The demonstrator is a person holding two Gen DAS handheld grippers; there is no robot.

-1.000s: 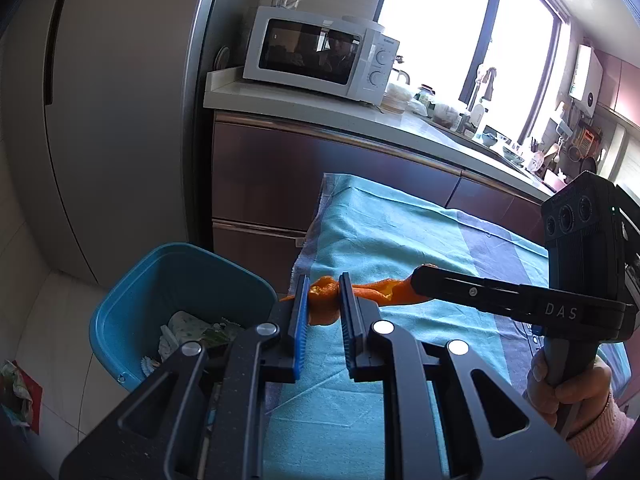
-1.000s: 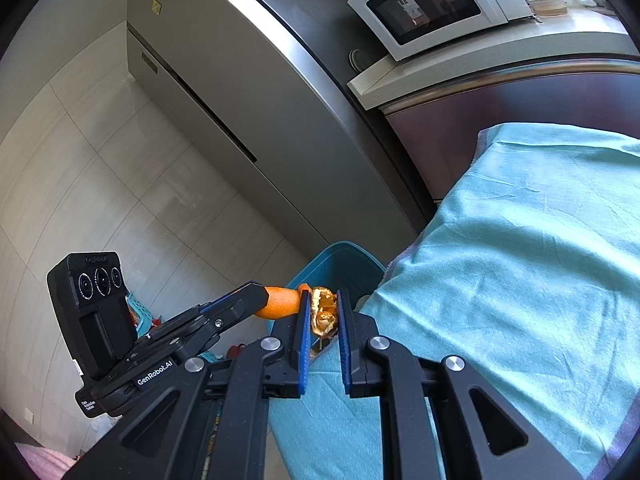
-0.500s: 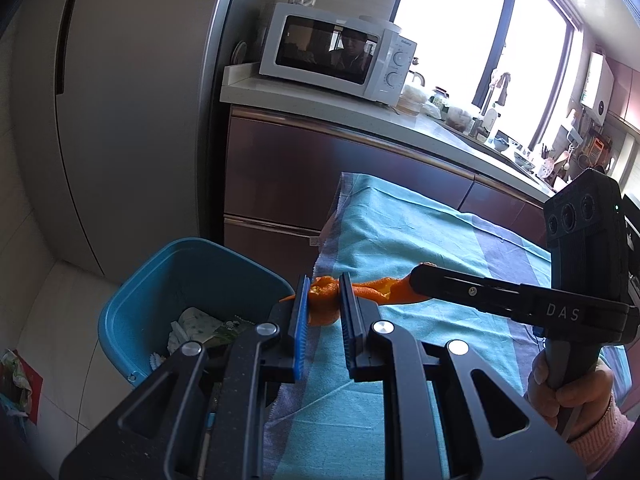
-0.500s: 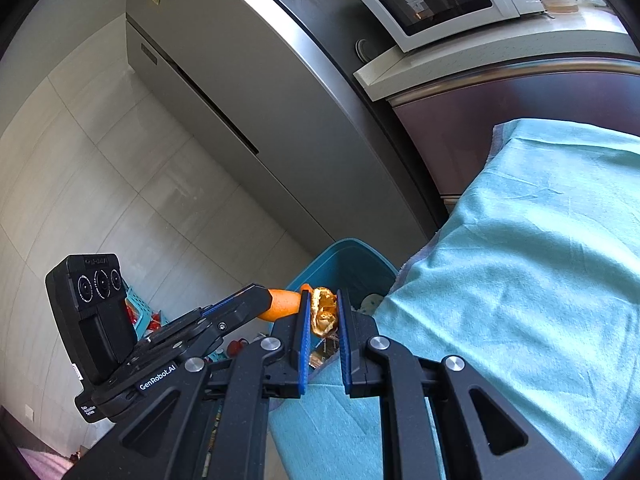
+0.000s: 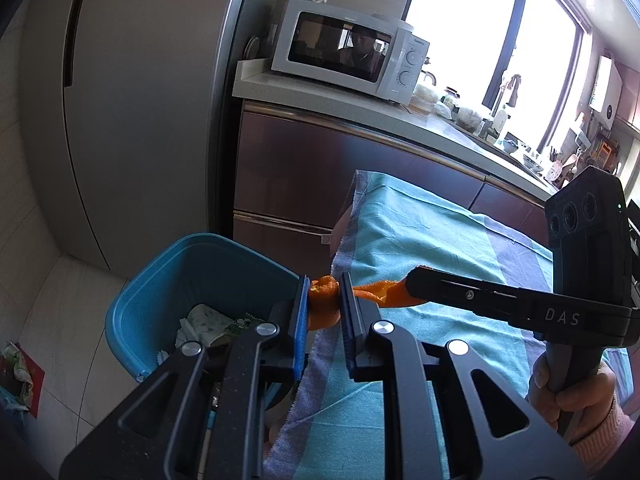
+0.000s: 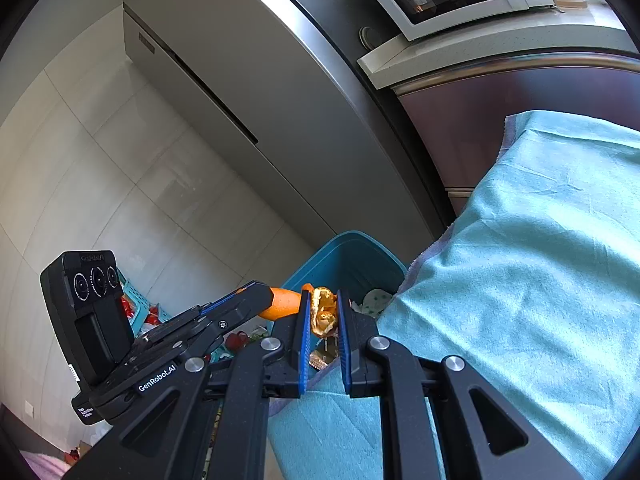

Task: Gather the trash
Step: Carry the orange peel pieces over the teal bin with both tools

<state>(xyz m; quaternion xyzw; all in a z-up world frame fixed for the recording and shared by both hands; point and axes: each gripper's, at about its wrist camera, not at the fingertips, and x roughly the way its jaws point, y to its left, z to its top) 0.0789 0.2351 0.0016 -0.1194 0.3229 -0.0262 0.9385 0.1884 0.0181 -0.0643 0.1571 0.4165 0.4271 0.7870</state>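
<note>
Peel (image 5: 322,300), orange and curled, is pinched at 2 places at once: the left gripper (image 5: 324,300) clamps 1 end between its blue pads, and the right gripper (image 5: 408,286) clamps the other end, which fans out toward 3 o'clock in the left wrist view. Both sets of jaws stand nearly closed on it. In the right wrist view the peel (image 6: 323,312) shows its pale pith side between the right gripper (image 6: 323,312) pads, while its smooth orange skin runs toward 9 o'clock into the tip of the left gripper (image 6: 266,300).

Peel and both grippers hang in the air at the edge of the cloth (image 5: 420,240), a teal sheet with a purple-grey band along its border, which covers a raised flat surface. The bin (image 5: 160,280), blue plastic and open-topped, stands on the tiled floor just beside that edge, at 8 o'clock from the peel in the left wrist view; in the right wrist view the bin (image 6: 352,256) lies directly behind the peel at 12 o'clock. Crumpled paper and green scraps already lie inside it.

A hand (image 5: 576,392) in a pink cuff grips the right gripper's handle at 4 o'clock. A microwave (image 5: 348,56) sits on the counter at 12 o'clock, beside a tall grey fridge (image 5: 140,100).
</note>
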